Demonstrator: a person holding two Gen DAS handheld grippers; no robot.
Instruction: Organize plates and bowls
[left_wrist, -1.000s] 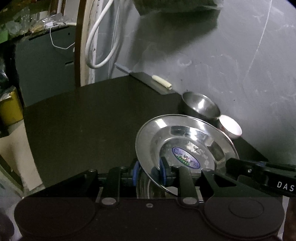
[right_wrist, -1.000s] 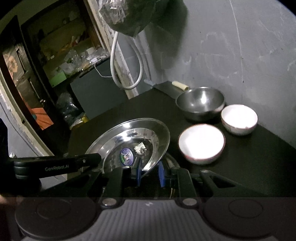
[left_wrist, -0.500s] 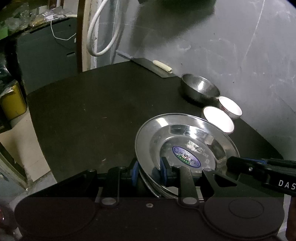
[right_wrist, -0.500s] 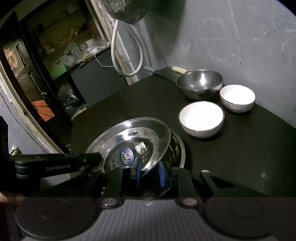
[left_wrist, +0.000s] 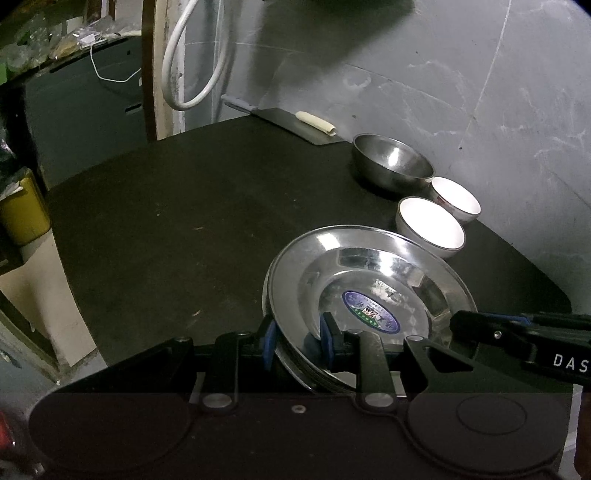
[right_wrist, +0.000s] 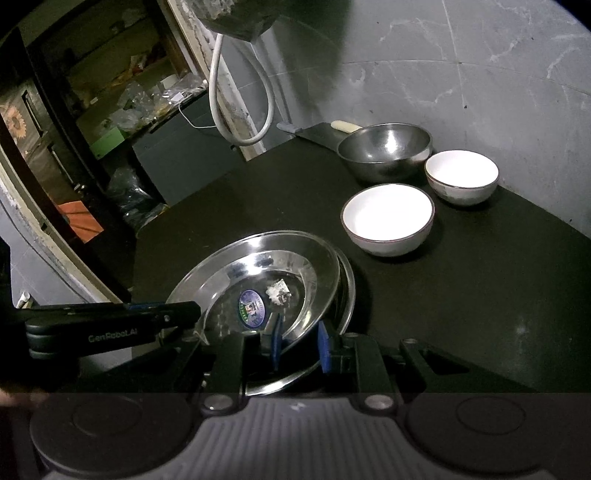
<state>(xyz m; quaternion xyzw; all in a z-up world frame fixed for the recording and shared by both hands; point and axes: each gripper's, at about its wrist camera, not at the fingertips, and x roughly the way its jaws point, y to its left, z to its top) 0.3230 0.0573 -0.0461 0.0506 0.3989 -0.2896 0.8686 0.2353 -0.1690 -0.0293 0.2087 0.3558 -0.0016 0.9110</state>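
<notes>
A stack of steel plates (left_wrist: 369, 280), the top one with a blue oval sticker, sits low over the dark table (left_wrist: 184, 221); I cannot tell if it touches. My left gripper (left_wrist: 298, 343) is shut on the stack's near-left rim. My right gripper (right_wrist: 300, 343) is shut on the near-right rim of the same steel plates (right_wrist: 258, 266). Crumbs lie in the top plate. Beyond it stand a white bowl (right_wrist: 388, 218), a second white bowl (right_wrist: 461, 175) and a steel bowl (right_wrist: 386, 149), all upright and apart from the plates.
A cleaver (left_wrist: 291, 123) with a pale roll on it lies at the table's far edge by the grey wall. A white hose (left_wrist: 192, 74) hangs behind. Shelves with clutter and a yellow container (left_wrist: 22, 214) stand off to the left, past the table's edge.
The plate stack, held by both grippers, has come down and back toward me, away from the bowls. The nearer white bowl, hidden a second ago in the left view, now shows.
</notes>
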